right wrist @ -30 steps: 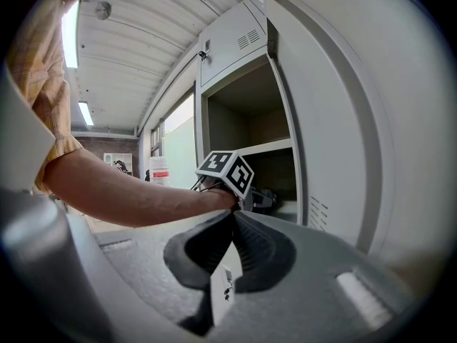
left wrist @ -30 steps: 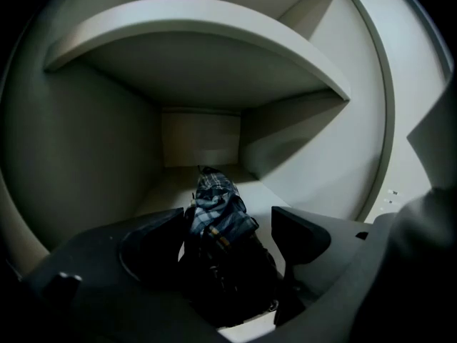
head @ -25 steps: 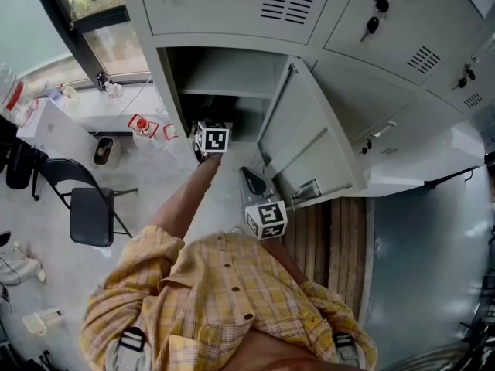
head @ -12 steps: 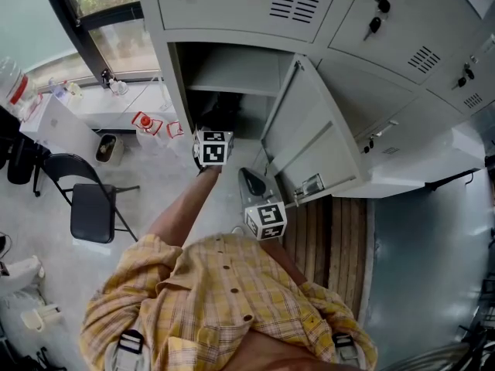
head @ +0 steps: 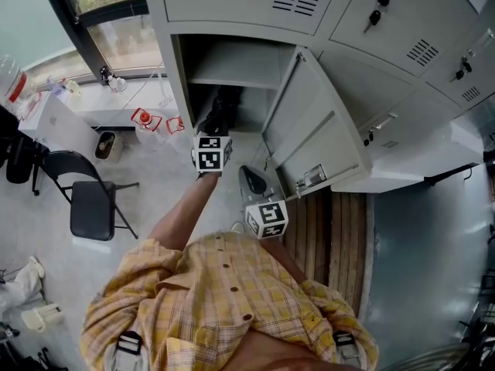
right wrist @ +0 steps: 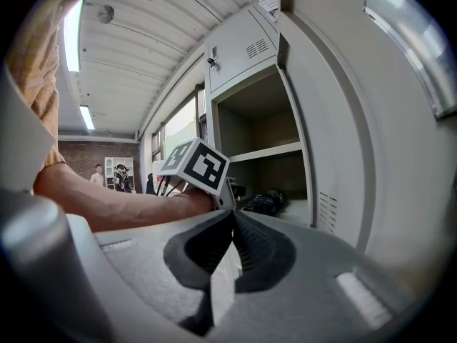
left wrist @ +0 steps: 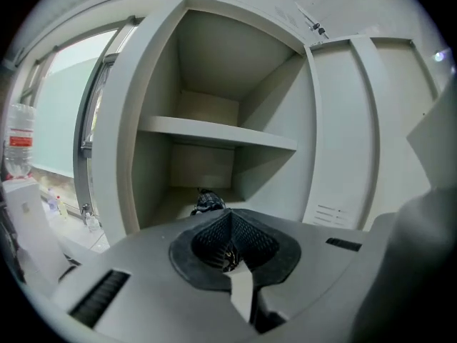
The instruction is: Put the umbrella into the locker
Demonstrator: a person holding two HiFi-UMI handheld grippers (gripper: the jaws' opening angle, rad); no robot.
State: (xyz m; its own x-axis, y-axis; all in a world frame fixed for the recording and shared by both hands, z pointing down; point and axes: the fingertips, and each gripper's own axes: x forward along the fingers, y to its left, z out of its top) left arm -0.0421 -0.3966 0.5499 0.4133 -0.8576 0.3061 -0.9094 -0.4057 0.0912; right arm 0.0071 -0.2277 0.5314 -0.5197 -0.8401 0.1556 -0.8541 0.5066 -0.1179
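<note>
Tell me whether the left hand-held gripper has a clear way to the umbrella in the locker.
Probably yes. The locker door stands open, and the umbrella lies under the shelf, straight ahead of the left hand-held gripper with nothing between. Its jaws are shut and would need opening.

Under the shelf the locker stands open ahead of me, with room above the umbrella lying on its floor; the swung-out door walls off my right side.
</note>
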